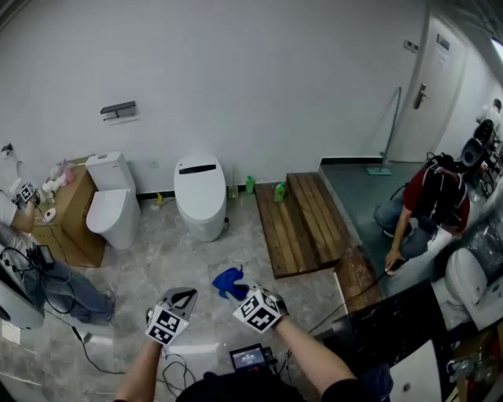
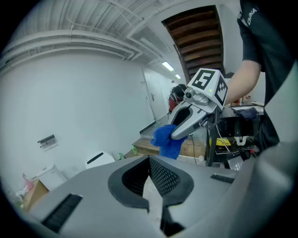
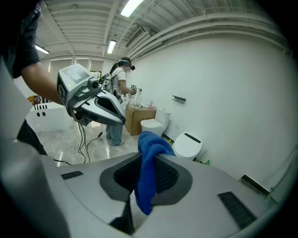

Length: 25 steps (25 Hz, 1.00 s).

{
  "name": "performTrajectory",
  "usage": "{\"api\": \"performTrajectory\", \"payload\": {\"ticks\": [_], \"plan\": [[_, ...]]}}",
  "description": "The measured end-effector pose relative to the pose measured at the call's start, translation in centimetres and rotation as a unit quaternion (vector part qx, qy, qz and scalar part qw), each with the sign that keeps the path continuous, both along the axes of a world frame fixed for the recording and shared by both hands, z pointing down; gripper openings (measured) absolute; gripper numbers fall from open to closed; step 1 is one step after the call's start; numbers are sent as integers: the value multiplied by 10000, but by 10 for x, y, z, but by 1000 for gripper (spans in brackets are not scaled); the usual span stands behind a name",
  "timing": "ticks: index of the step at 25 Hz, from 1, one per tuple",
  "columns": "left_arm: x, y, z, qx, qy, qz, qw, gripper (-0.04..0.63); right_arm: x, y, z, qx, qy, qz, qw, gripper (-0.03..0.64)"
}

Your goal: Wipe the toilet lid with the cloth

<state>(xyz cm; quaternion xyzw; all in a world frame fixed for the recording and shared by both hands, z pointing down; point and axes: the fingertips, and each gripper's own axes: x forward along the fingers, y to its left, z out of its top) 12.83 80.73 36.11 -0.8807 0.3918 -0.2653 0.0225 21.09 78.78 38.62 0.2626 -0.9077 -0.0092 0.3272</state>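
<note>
Marble floor [image 1: 161,263]; right gripper [image 1: 245,295] angled down, pinching cloth [image 1: 229,283].

Ceiling strip lights [image 3: 132,5] lit everything brightly and evenly (soft shadows only); fisheye lenses bent and darkened every edge.
</note>
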Motion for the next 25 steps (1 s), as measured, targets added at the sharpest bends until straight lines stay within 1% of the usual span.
{"api": "performTrajectory", "payload": {"ticks": [3, 10, 18, 25], "plan": [[1, -1, 0, 16, 39, -25, 10000, 11, 2, -2, 1, -5, 38, 23, 10000, 54], [3, -3, -1, 32, 1, -13, 10000, 11, 4, -4, 1, -21, 3, 34, 10000, 54], [8, -1, 4, -22, -58, 51, 10000, 11, 7, -3, -1, -91, -172, 79, 9998, 54], [12, 0, 8, -42, -178, 131, 9997, 11, 10, -2, 0, -162, -174, 116, 9997, 55]]}}
